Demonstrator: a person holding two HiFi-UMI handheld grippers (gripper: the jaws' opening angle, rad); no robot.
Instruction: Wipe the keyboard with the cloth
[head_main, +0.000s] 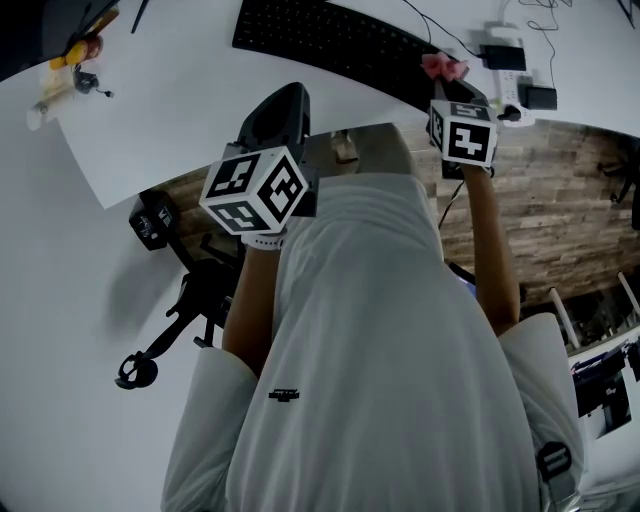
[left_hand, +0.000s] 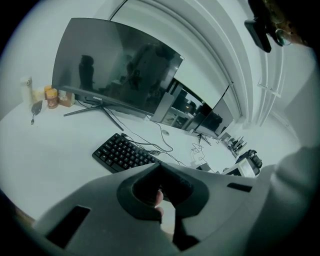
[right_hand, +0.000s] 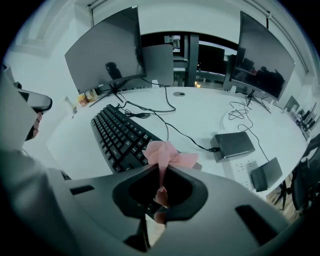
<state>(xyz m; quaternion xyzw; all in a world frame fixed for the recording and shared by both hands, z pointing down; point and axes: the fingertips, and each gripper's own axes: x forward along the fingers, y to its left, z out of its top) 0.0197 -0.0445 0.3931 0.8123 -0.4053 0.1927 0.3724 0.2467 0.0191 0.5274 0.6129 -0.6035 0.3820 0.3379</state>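
- The right hand-held gripper (right_hand: 161, 167) is clamped on a small crumpled pink cloth (right_hand: 167, 154). Only a narrow fold sits between the jaws, and the rest fans out ahead of them.
- The left hand-held gripper (left_hand: 159, 164) has its jaws together on nothing and hangs near the surface's edge, well apart from the keyboard.
- The cloth is at the right end of the long black keyboard (head_main: 335, 42). I cannot tell whether it touches the keys.
- Risk: with so thin a pinch, dragging across the keys could pull the cloth free or snag it on a keycap.
- Risk: nothing steadies the keyboard, so a firm wipe may slide it on the smooth white surface (head_main: 160, 90) towards the thin dark cables (right_hand: 150, 107) behind it.
- The keyboard's long axis runs left to right across the surface, with its right end angled nearer the person.
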